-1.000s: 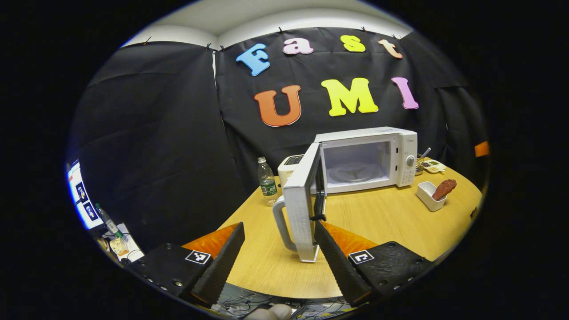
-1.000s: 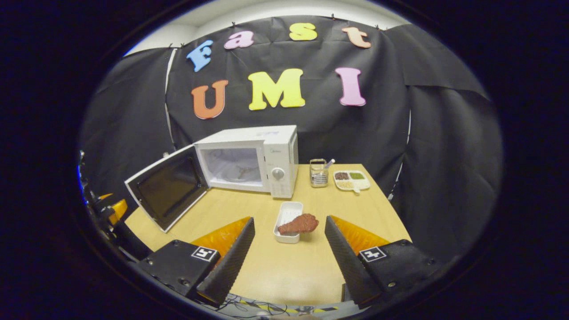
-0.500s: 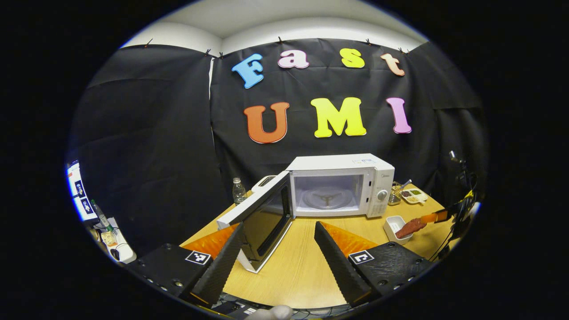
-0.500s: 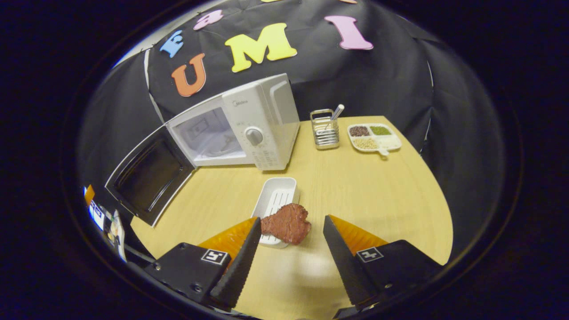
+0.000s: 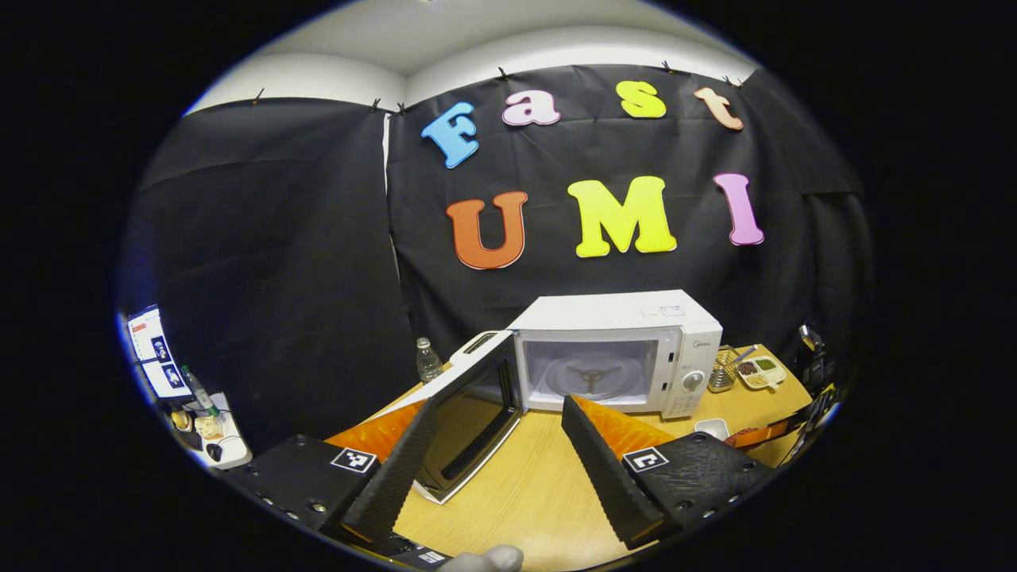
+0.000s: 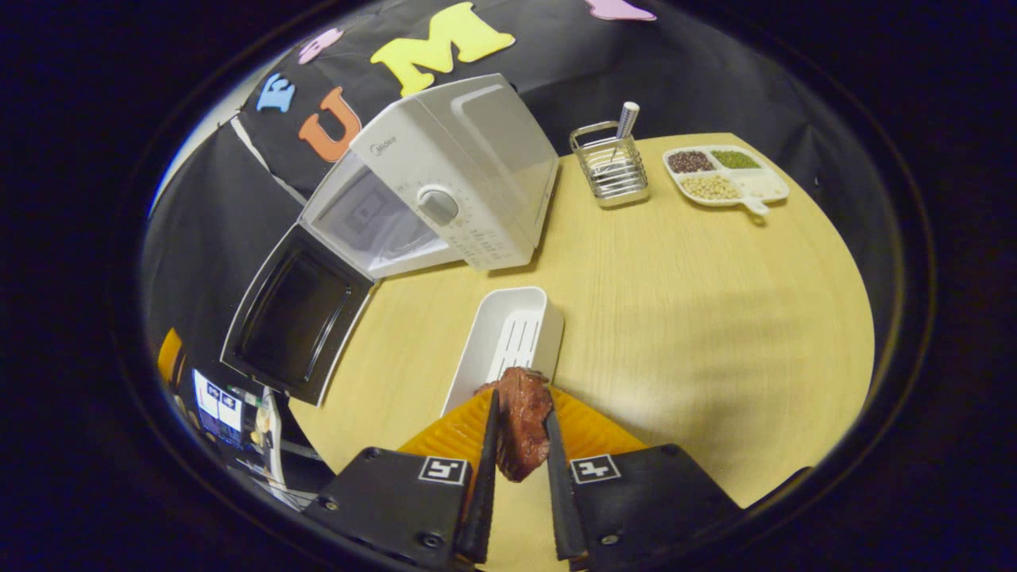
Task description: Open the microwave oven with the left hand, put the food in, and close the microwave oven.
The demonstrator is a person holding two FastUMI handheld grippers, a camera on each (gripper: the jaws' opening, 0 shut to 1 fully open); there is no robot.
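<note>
In the left gripper view, the left gripper (image 5: pixel 491 429) is hovering at the bottom of the frame with its fingers spread apart and empty, while the microwave (image 5: pixel 628 349) is sitting at centre right with its door (image 5: pixel 465 417) swinging open toward the lower left. In the right gripper view, the microwave door (image 6: pixel 290 318) is lying open at left, the white tray (image 6: pixel 508 338) is sitting at centre on the wooden table (image 6: pixel 699 318), and the right gripper (image 6: pixel 518 421) at bottom centre is clamping both fingers on the brown piece of food (image 6: pixel 522 417) at the tray's near end.
</note>
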